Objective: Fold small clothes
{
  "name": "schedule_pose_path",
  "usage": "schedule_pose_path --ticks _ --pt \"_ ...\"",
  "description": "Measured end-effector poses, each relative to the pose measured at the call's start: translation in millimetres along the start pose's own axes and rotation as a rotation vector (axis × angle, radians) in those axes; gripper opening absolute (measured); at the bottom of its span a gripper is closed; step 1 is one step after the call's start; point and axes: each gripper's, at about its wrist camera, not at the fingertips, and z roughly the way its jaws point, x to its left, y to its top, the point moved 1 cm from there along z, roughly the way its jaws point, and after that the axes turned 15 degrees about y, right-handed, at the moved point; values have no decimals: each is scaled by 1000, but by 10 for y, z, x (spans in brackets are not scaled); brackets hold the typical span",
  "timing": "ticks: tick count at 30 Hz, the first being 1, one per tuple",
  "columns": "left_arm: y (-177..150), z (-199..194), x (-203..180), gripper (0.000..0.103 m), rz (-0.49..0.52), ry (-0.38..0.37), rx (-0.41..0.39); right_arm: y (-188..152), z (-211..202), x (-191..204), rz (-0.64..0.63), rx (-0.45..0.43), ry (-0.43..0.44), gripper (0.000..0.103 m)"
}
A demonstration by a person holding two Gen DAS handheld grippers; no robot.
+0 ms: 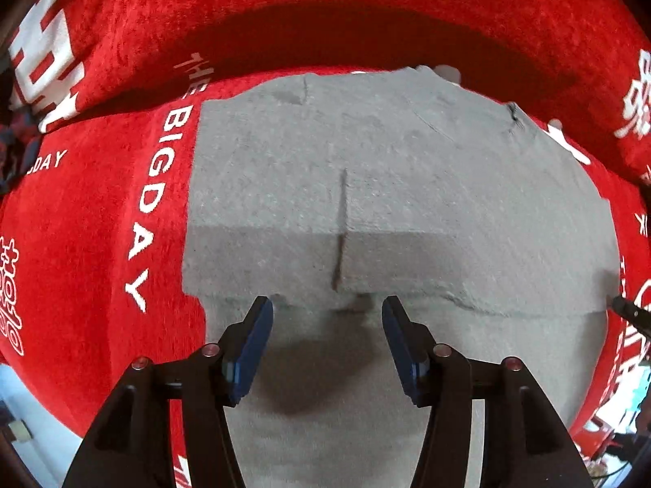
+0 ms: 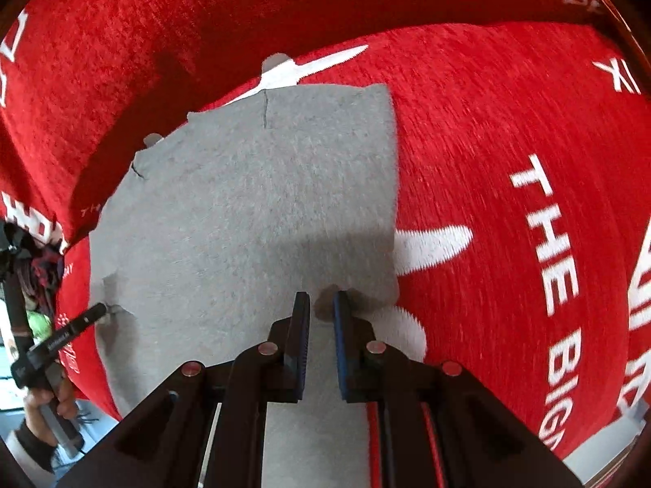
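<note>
Grey garment point(image 1: 366, 187) on red cover point(image 1: 101, 211), left hand-held gripper point(image 1: 327, 309) spread (nothing between), right one point(image 2: 321, 305) nearly closed, empty.

On the red cloth point(image 1: 101, 211) we read white capitals "THE BIG DAY" running down beside the left edge of the grey garment point(image 1: 366, 187) in the left wrist view, the "THE" partly lost in a crease. Further left on the same cloth we see "DAY" with the letters before it cut off. Large white characters stand at the cloth's upper left and upper right; we cannot read them. In the right wrist view the red cloth point(image 2: 508, 122) bears "THE" and below it "BIG", the rest cut off at the frame's edge. Small print on the other gripper's finger is too blurred to read
</note>
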Motion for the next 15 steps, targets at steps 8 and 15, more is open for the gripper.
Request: schedule_pose_path --ticks 8,15 --pt "-17 -88 -68 57 32 25 8 -78 -17 92 3 24 2 13" --pt "-35 -158 -149 57 28 26 33 -114 -5 158 6 50 23 13"
